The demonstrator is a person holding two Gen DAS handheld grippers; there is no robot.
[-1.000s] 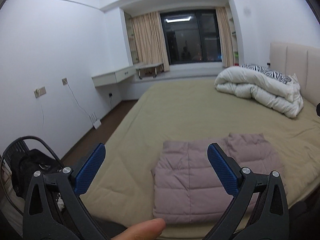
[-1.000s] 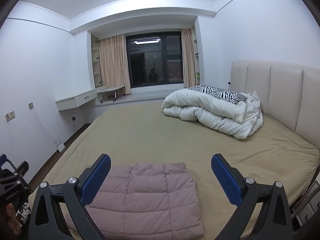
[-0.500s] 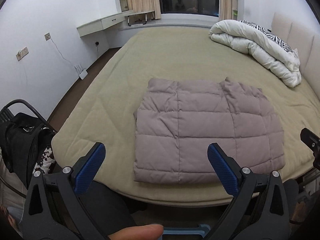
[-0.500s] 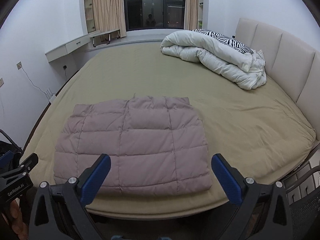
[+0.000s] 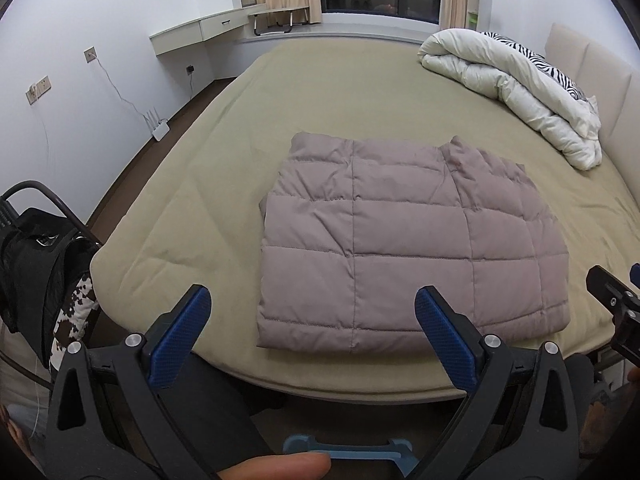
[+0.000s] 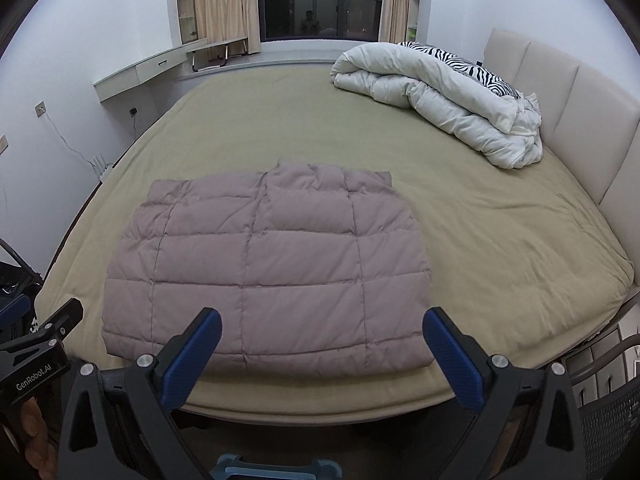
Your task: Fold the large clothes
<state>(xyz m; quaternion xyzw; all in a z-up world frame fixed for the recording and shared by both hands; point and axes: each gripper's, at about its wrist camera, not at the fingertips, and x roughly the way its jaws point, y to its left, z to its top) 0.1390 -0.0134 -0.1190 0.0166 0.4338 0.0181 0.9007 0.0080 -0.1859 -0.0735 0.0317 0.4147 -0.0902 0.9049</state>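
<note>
A mauve quilted puffer garment [image 5: 404, 240] [image 6: 264, 268] lies folded into a flat rectangle near the foot edge of a bed with an olive sheet [image 5: 340, 92] [image 6: 500, 240]. My left gripper [image 5: 312, 312] hangs open in front of the garment's near edge, clear of it, with nothing between its blue pads. My right gripper [image 6: 322, 330] is open too, held just short of the same near edge and empty. Each gripper's body shows at the side of the other's view.
A rolled white duvet [image 6: 440, 96] with a zebra-print pillow lies by the beige headboard [image 6: 560, 92]. A black chair with dark clothes [image 5: 36, 264] stands left of the bed's foot. A mesh chair [image 6: 608, 408] is at the right. A wall shelf [image 5: 200, 32] and window lie beyond.
Both grippers have tilted downward and come a little closer to the bed; the folded garment now fills more of each view. The garment itself has not moved, and both grippers stay open.
</note>
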